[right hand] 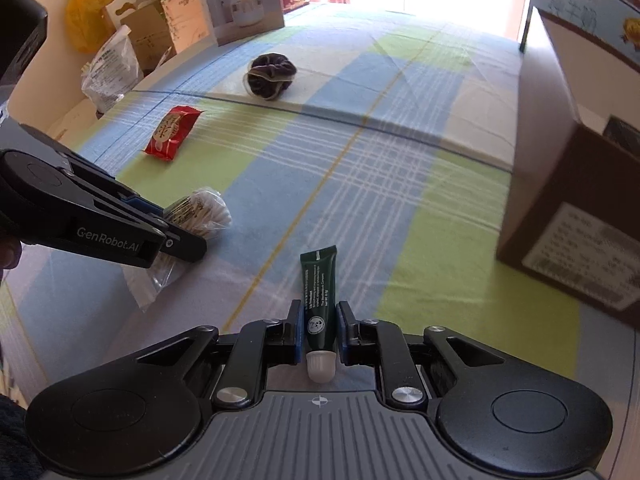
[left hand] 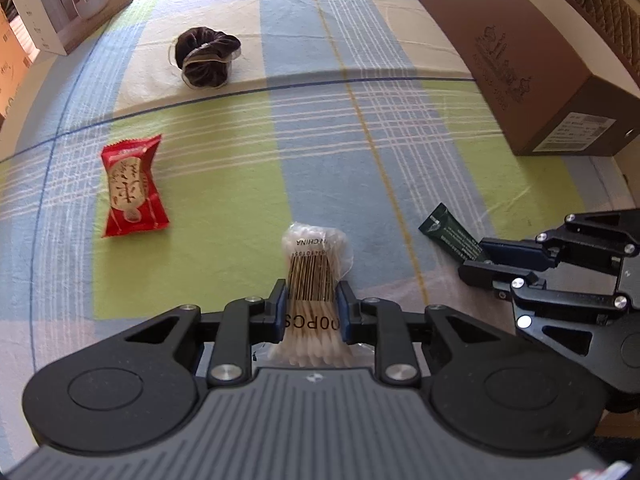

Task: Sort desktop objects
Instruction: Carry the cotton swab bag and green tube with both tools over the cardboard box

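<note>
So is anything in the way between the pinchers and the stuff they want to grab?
No. The left gripper is already shut on the bag of cotton swabs, and the right gripper is shut on the dark green tube. Nothing sits between pads and items.

My things sit on a surface covered by a plaid cloth of green, blue and cream blocks. On it lie a red snack packet, a dark velvet scrunchie, a clear bag of cotton swabs and a dark green tube. A brown cardboard box stands at its right edge, a white appliance box at the far left.
</note>
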Demonstrator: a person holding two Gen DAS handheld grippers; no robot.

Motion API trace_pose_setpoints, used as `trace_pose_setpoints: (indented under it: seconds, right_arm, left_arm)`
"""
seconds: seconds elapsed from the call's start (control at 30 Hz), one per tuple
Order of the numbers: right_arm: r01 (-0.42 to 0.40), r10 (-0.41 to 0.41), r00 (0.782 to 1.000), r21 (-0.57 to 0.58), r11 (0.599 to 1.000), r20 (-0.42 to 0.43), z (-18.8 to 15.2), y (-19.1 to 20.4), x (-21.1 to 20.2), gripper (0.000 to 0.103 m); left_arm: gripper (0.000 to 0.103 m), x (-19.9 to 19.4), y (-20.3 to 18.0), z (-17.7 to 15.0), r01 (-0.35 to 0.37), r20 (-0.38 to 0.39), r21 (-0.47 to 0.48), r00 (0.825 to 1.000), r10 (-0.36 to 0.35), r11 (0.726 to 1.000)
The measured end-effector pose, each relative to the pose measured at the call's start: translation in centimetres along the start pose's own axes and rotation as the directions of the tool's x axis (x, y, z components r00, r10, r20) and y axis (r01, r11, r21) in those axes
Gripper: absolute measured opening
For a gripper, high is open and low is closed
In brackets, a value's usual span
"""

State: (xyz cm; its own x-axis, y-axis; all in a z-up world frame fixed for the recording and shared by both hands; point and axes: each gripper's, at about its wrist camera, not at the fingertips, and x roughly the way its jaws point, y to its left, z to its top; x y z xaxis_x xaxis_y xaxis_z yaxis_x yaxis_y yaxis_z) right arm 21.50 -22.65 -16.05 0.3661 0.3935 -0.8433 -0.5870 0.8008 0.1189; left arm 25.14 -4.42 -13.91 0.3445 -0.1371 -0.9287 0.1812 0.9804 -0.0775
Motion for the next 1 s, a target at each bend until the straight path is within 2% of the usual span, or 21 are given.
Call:
trace_pose_setpoints:
  seconds: [0.17, 0.4, 0.63, 0.87, 1.0]
  right_arm:
    - [-0.001, -0.001, 1.000, 0.093, 0.996, 0.020, -1.2, -2.6, -2.8, 0.013]
    - [-0.038, 0.023, 0.993, 0.133, 0.990, 0.113, -1.4, -5.0, -8.3, 0.013]
    - [-0.042, 0.011, 0.972, 0.127, 0.991, 0.234, 0.1, -6.8, -13.4, 0.013]
    - [-0.031, -0.026, 0.956, 0.187, 0.982, 0.293, 1.8, -10.1, -15.8, 0.013]
    - [-0.014, -0.056, 0.947, 0.214, 0.977, 0.316, 2.8, -12.4, -16.8, 0.013]
  left_arm:
    - [0.020, -0.4, -1.6, 0.1, 0.042, -0.001, -0.001, 0.999, -0.042, 0.999]
    - [0.020, -3.4, -5.3, 1.7, 0.104, 0.073, 0.058, 0.992, -0.108, 0.993]
    - [0.020, -6.9, -9.2, 4.7, 0.153, 0.172, 0.116, 0.970, -0.172, 0.981]
    - [0.020, -8.8, -12.8, 7.8, 0.177, 0.241, 0.172, 0.946, -0.216, 0.969]
    - [0.020, -8.9, -14.7, 9.5, 0.179, 0.258, 0.202, 0.939, -0.229, 0.963]
